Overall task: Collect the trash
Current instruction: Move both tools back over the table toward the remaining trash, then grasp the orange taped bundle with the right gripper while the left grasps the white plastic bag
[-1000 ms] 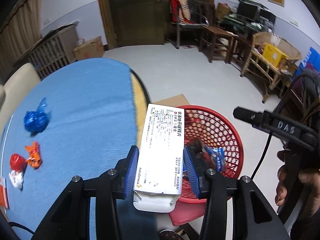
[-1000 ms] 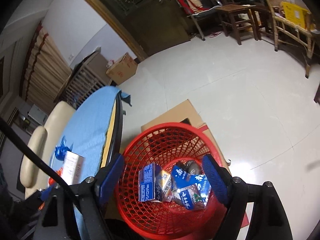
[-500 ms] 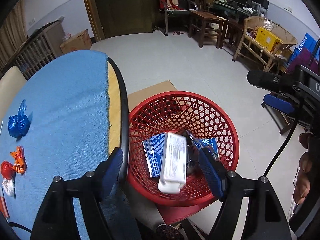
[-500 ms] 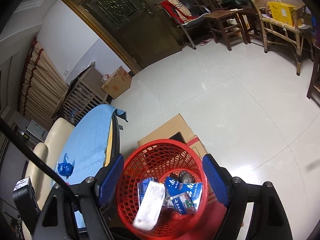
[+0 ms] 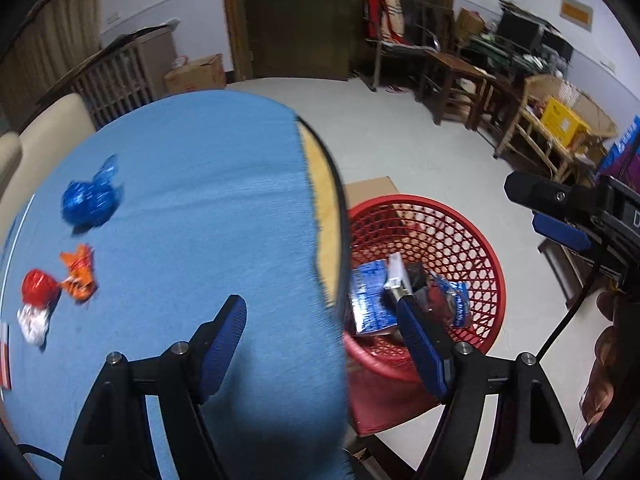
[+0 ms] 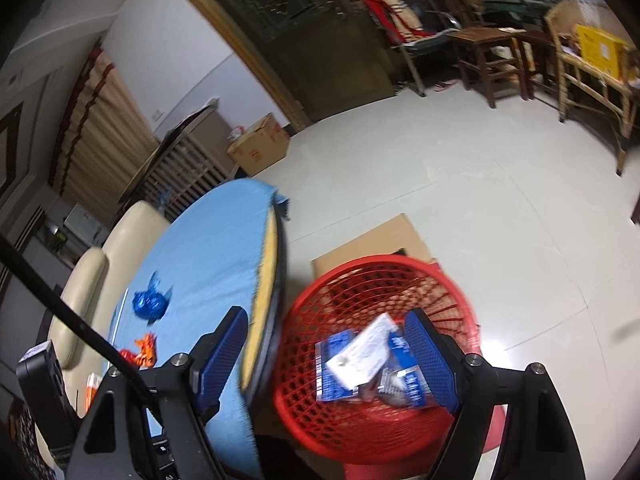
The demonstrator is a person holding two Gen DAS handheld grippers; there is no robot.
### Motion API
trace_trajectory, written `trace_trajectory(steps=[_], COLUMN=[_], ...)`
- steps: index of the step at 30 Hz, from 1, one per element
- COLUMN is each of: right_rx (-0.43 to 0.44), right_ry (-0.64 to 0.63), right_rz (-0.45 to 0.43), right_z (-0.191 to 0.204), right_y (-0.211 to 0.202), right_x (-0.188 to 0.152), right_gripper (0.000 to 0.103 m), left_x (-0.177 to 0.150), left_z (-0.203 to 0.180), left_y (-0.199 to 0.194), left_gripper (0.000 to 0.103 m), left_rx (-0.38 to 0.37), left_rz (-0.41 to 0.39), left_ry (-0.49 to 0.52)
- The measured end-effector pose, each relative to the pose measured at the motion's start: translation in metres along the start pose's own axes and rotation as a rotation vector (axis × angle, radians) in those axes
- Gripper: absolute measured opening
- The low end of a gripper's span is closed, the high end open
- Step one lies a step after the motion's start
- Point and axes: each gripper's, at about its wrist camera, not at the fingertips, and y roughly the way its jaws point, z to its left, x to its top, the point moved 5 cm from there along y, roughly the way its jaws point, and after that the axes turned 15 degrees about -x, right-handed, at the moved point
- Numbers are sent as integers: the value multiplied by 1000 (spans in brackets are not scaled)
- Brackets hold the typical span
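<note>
A red mesh basket (image 5: 472,240) (image 6: 360,272) stands on the floor beside the round table with the blue cloth (image 5: 200,180). Inside it a white medicine box (image 6: 366,354) (image 5: 396,272) lies on blue packets. On the cloth lie a blue wrapper (image 5: 90,200) (image 6: 150,302), an orange wrapper (image 5: 78,272) (image 6: 144,346) and a red-and-white wrapper (image 5: 36,288). My left gripper (image 5: 320,304) hangs open and empty over the table's edge. My right gripper (image 6: 328,316) is open and empty above the basket and the table rim.
Flat cardboard (image 6: 376,240) lies under the basket. A beige chair (image 6: 120,236) stands behind the table. Wooden chairs (image 5: 460,76) and a rattan seat (image 5: 560,132) line the far wall. A hand (image 5: 604,360) holds the right gripper at the left view's right edge.
The left gripper let go of the white box, which fell into the basket, then swung left over the table. The right gripper rose and turned toward the table.
</note>
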Motion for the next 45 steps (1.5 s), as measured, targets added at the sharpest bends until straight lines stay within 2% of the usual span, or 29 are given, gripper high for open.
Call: trace_trajectory(steps=[8, 16, 22, 26, 32, 34, 38, 45], right_rx=[36, 66, 83, 95, 132, 172, 195, 146], right_ry=[-123, -255, -376, -452, -542, -578, -632, -653], right_rz=[8, 41, 96, 132, 177, 196, 203, 207], right_z=[63, 126, 176, 210, 268, 300, 351, 404], right_y=[-10, -6, 9, 21, 47, 58, 83, 133], right_x=[-24, -57, -87, -107, -127, -134, -140, -142], right_gripper=[83, 83, 83, 83, 83, 83, 83, 81], left_x=[-32, -75, -106, -122, -134, -136, -138, -129], left_z=[59, 148, 224, 261, 293, 298, 311, 327], left_y=[-43, -79, -105, -118, -126, -126, -124, -121], left_gripper=[78, 78, 78, 78, 78, 78, 78, 78], left_rx=[48, 134, 196, 222, 237, 239, 238, 236], left_rz=[-75, -131, -175, -204, -222, -221, -219, -217], left_ry=[-114, -296, -448, -532, -596, -601, -616, -629])
